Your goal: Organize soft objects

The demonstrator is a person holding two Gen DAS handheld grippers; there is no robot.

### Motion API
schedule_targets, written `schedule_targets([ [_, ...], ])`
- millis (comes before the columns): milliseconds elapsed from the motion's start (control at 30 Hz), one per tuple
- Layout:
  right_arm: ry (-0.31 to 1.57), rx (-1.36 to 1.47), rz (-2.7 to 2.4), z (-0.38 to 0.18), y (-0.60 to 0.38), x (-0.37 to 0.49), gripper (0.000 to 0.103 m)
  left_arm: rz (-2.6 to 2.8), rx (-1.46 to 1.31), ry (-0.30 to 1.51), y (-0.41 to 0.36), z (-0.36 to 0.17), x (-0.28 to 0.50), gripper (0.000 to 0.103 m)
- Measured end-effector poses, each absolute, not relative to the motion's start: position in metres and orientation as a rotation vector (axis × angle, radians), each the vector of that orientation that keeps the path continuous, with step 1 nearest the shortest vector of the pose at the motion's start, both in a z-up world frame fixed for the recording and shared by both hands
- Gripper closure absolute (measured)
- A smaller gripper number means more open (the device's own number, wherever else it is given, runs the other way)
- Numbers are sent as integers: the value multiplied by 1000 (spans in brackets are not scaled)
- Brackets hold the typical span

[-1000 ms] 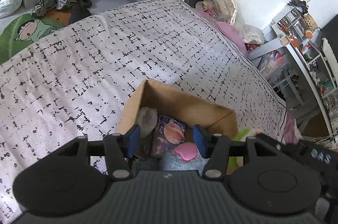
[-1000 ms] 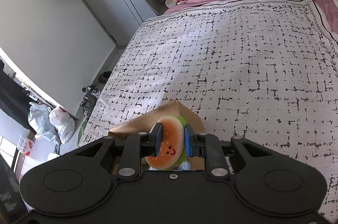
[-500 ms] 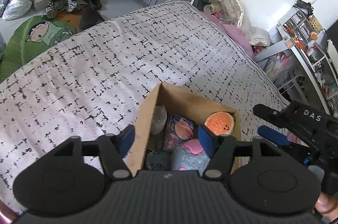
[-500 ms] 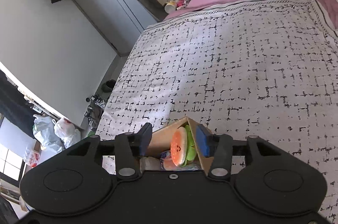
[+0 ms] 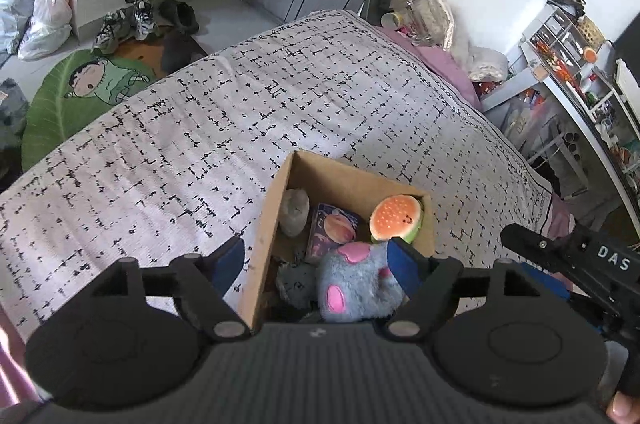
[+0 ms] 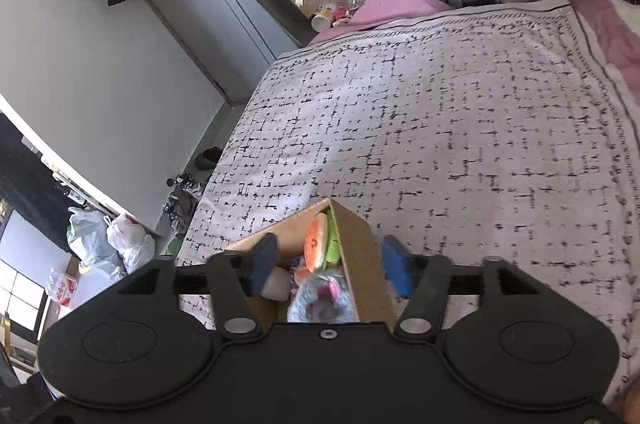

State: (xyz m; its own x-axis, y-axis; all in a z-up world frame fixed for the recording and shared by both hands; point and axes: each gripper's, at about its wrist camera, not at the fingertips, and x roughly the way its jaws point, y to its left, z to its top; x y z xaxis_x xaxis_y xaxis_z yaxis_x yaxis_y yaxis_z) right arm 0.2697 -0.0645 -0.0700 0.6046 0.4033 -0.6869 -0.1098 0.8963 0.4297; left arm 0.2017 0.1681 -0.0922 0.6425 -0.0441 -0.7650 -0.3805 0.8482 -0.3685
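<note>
Both claws are hanging wide open w/ nothing between the pads: left gripper (image 5: pixel 316 258) is sitting over the cardboard box (image 5: pixel 260 244), straddling its near left wall, and right gripper (image 6: pixel 328 264) is straddling the box's right wall (image 6: pixel 362 264). Box is resting on the black-and-white patterned bedspread (image 5: pixel 240 112), approx at the near edge of the bed. Watermelon plush (image 5: pixel 396 218) is lying inside the box at the far right corner, leaning on the wall, touching neither claw; in the right wrist view it is showing edge-on (image 6: pixel 316 242). Grey plush w/ pink patches (image 5: pixel 356 284) is filling the near part of the box, beside a purple planet-print cushion (image 5: pixel 334 230) and a pale grey plush (image 5: pixel 295 212) against the left wall.
</note>
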Motion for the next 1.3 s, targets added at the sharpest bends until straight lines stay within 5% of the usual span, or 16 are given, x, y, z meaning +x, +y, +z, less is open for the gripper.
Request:
schedule_targets([
  [533,775,265,353,-26,-111,200,0,183,-458,859,122,-51,141,12],
  [1300,679,187,365,12,-161,119,0,188,-264,782,64,1,60,1],
])
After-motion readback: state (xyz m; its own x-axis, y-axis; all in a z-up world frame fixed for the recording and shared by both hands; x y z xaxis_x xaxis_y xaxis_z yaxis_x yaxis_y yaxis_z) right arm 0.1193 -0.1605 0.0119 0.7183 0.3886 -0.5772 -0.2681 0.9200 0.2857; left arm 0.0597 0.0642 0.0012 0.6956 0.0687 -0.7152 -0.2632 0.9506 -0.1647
